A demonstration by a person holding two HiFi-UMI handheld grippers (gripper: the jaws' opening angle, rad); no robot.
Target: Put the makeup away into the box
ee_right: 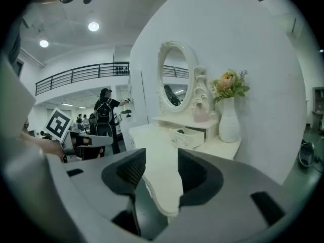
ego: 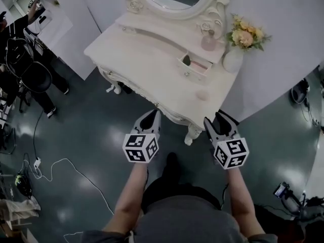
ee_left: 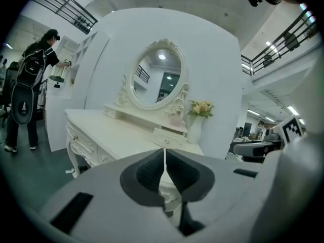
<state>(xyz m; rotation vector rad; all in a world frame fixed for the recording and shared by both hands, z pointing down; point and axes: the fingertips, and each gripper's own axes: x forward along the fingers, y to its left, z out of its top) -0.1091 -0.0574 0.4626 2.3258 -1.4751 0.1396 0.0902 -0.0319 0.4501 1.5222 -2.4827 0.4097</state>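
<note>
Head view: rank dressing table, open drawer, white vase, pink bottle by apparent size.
1. dressing table, largest by far.
2. open drawer and white vase: they look about alike, so no ranking between them.
3. pink bottle, smallest.

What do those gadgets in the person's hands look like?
The left gripper and right gripper each have two pale grey jaws lined with dark ribbed pads, tapering to a point. Behind each sits a white cube printed with black square markers. The forearms are bare.
</note>
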